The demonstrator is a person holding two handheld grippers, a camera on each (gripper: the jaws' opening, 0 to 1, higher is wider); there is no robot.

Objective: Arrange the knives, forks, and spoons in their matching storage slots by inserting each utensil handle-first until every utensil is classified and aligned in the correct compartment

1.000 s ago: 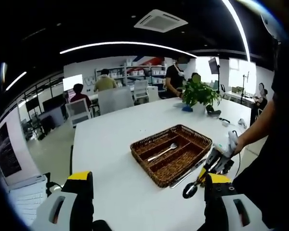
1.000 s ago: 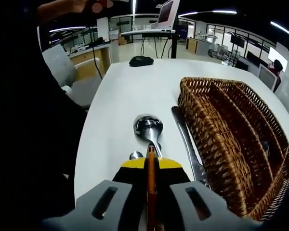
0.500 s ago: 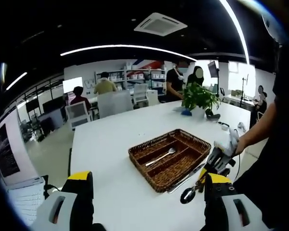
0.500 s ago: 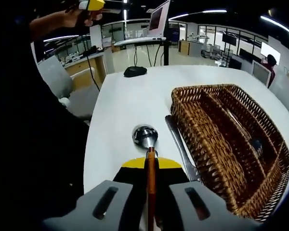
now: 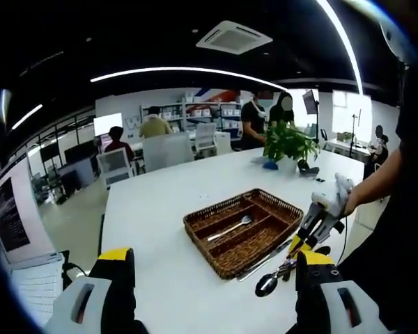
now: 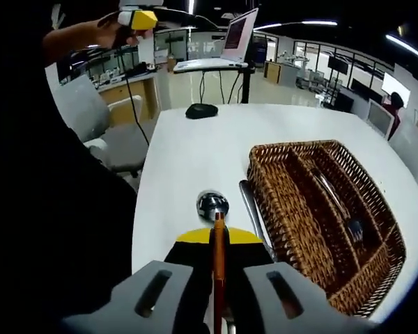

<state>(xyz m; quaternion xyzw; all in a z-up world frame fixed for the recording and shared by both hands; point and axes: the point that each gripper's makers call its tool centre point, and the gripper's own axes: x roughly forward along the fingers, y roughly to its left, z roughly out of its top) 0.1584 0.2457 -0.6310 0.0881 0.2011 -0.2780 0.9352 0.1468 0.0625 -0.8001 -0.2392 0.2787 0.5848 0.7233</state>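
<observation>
The right gripper (image 6: 217, 240) had its jaws clamped on a spoon (image 6: 213, 206), a polished steel piece with a rounded bowl pointing forward, held above the white table (image 6: 195, 149) just beside the basket (image 6: 299, 229). A fork (image 6: 338, 209) lay in the basket's middle slot; a knife (image 6: 249, 209) lay alongside its wall. The left gripper (image 5: 209, 278) was held with jaws apart.

A potted plant (image 5: 290, 142) stands at the far end of the white worktop (image 5: 167, 202). A black mouse (image 6: 201, 110) lies near another edge, beside a laptop (image 6: 238, 36) on a stand. People sit at distant desks.
</observation>
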